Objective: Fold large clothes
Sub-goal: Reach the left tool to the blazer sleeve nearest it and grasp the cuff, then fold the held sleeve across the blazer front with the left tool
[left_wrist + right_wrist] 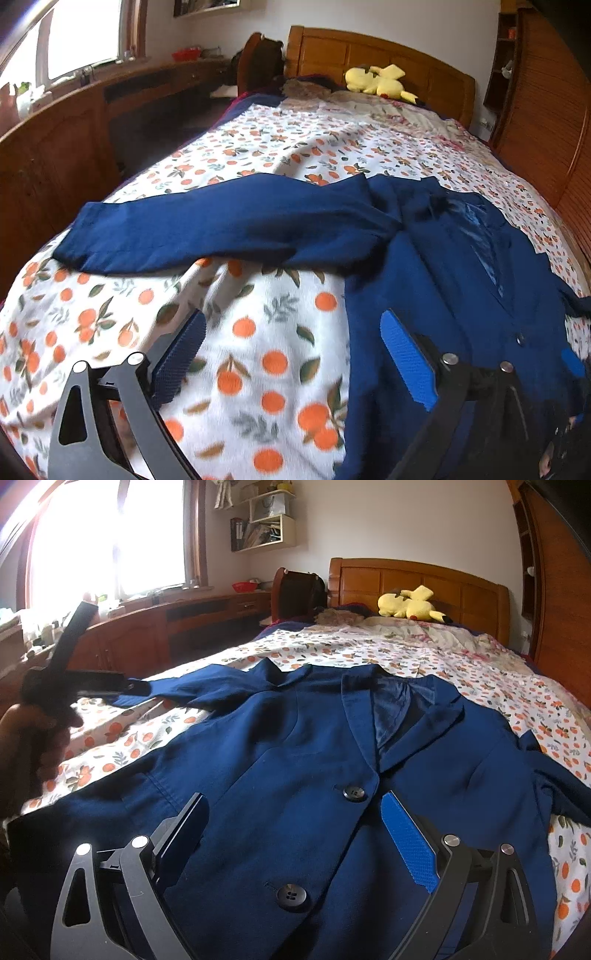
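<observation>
On the bed [480,672], spread over a white sheet printed with oranges and green leaves [258,332], lies a navy blue buttoned blazer [280,746], front side up, collar toward the wooden headboard [417,579]. One long navy sleeve [221,229] stretches out flat to the side, away from the blazer's body, reaching near the sheet's edge.

The left gripper [291,354] hangs over the sheet beside the blazer's side edge — its jaws stand wide apart with nothing between them; one blue pad is over the printed sheet, the other over navy cloth. Whether that pad touches the cloth cannot be told.

The right gripper [295,842] is over the blazer's lower front, jaws also spread wide and gripping nothing, with two dark round buttons [354,793] in line between them.

In the right wrist view, a hand [33,738] holds the left gripper's black body at the picture's left edge — above the sleeve's end.

A yellow plush toy [410,607] rests by the headboard, well apart from the blazer.
</observation>
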`<control>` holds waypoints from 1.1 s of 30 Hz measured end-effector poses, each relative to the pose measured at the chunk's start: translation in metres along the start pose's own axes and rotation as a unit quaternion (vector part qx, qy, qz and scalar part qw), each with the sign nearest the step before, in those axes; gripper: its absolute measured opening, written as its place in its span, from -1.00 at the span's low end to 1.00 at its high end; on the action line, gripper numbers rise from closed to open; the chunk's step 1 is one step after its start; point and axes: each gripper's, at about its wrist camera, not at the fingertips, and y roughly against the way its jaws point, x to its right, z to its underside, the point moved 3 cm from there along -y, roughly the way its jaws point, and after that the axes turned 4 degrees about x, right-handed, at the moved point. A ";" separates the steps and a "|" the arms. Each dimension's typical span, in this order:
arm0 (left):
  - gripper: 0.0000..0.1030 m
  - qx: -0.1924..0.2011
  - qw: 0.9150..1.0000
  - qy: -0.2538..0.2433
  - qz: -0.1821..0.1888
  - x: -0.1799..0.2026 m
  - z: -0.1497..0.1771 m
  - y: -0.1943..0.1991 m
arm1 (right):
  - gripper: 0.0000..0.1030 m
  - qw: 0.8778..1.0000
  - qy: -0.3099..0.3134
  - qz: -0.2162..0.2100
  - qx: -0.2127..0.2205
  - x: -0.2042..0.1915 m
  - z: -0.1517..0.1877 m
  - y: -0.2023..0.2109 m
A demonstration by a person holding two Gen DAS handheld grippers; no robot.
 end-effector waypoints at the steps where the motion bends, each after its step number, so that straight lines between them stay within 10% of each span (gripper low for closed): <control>1: 0.84 -0.001 1.000 -0.001 -0.003 -0.001 -0.004 -0.005 | 0.77 1.000 -0.001 -0.001 -0.001 0.000 0.000 0.000; 17: 0.24 -0.066 0.993 0.097 -0.026 -0.047 -0.040 -0.119 | 0.77 0.999 -0.026 -0.017 -0.012 0.008 0.004 -0.007; 22: -0.79 -0.051 0.994 0.090 -0.034 -0.042 -0.049 -0.117 | 0.77 1.000 -0.023 -0.017 -0.009 0.007 0.004 -0.008; 33: -0.97 0.022 0.999 -0.021 -0.023 0.035 -0.083 -0.044 | 0.77 0.999 -0.029 -0.017 -0.002 0.008 0.005 -0.003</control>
